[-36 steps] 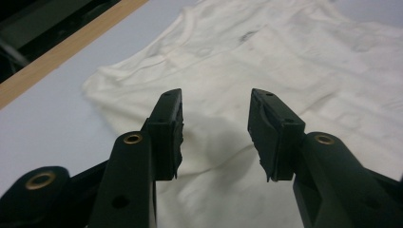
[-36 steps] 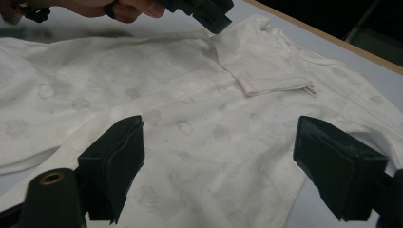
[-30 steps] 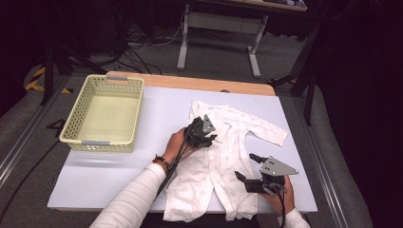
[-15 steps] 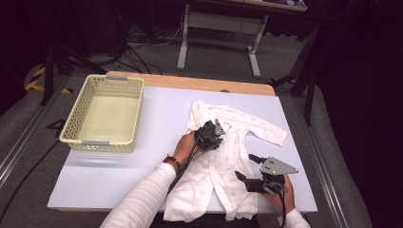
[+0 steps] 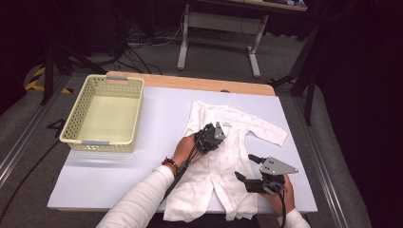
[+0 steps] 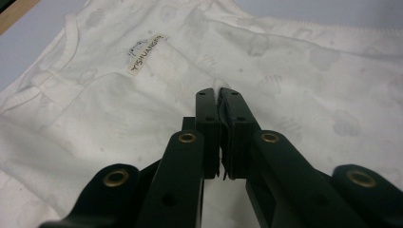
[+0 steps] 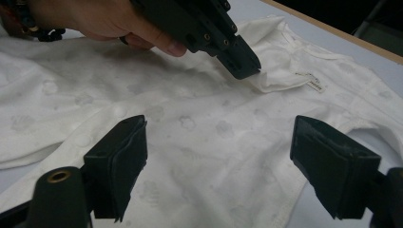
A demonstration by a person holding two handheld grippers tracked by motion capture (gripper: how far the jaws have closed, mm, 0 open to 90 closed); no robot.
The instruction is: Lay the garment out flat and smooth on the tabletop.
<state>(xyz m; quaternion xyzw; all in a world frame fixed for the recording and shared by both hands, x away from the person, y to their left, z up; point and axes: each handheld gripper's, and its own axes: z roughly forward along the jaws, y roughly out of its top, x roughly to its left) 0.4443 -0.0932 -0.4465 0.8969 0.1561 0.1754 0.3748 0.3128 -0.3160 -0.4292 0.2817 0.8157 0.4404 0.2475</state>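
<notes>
Lying spread on the pale sheet that covers the table (image 5: 142,142), the white baby garment (image 5: 223,185) has its neck toward the far edge, one sleeve stretched out to the right and its legs toward the person. The left gripper (image 5: 219,133) rests on the chest of the garment just below the collar; its jaws have just been closing and now stand clamped together on a small pinch of the white fabric, which shows as a thin fold squeezed between the black pads in the left gripper view, with the neck label (image 6: 146,53) a little beyond the tips. In the right gripper view the same gripper (image 7: 247,69) is seen lifting a small peak of cloth beside that label. The right gripper (image 5: 244,167) sits over the lower right part of the garment, near its edge, its jaws spread wide with nothing pressed between the pads. A yellow plastic basket (image 5: 130,102) stands on the left of the table, well apart from the garment.
</notes>
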